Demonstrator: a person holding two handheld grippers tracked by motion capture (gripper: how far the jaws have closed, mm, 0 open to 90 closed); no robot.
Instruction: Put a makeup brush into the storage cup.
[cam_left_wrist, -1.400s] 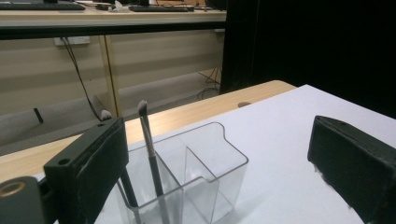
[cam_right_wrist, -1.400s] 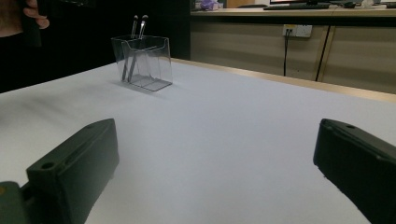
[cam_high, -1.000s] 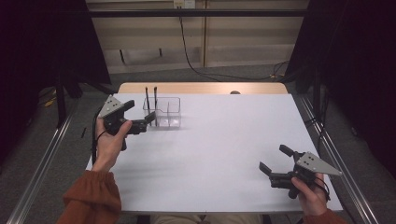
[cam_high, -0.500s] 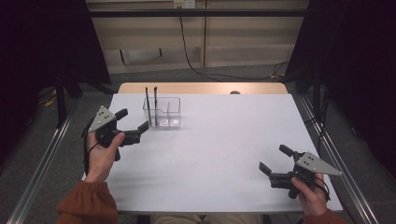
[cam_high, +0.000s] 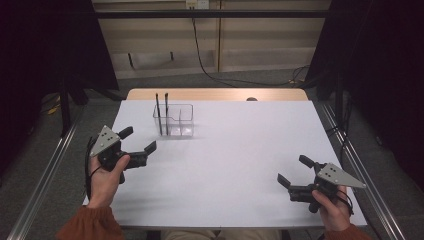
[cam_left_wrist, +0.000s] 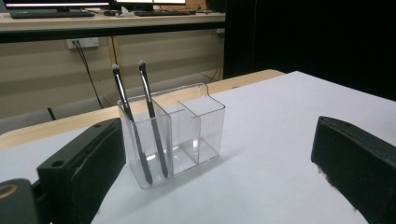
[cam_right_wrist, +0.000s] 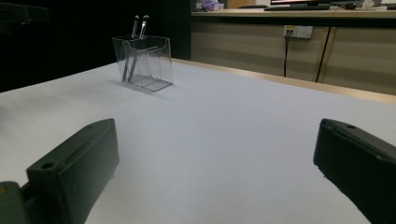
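A clear plastic organizer (cam_high: 174, 120) with several compartments stands at the back left of the white table (cam_high: 235, 150). Two thin black brushes (cam_high: 161, 113) lean upright in its left compartment. The left gripper view has the organizer (cam_left_wrist: 173, 135) and the brushes (cam_left_wrist: 140, 121) close ahead, between its jaws. My left gripper (cam_high: 137, 140) is open and holds nothing, a little in front and left of the organizer. My right gripper (cam_high: 295, 170) rests open near the front right corner. In its view the organizer (cam_right_wrist: 144, 62) is far off.
A wooden strip (cam_high: 215, 94) borders the table's far edge. Metal rails (cam_high: 45, 175) run along both sides of the table. A cable (cam_high: 200, 55) hangs down the back wall. A desk (cam_left_wrist: 107, 18) with keyboards stands behind.
My left gripper has drawn back from beside the organizer, toward the person and to the left. The right gripper has stayed in place.
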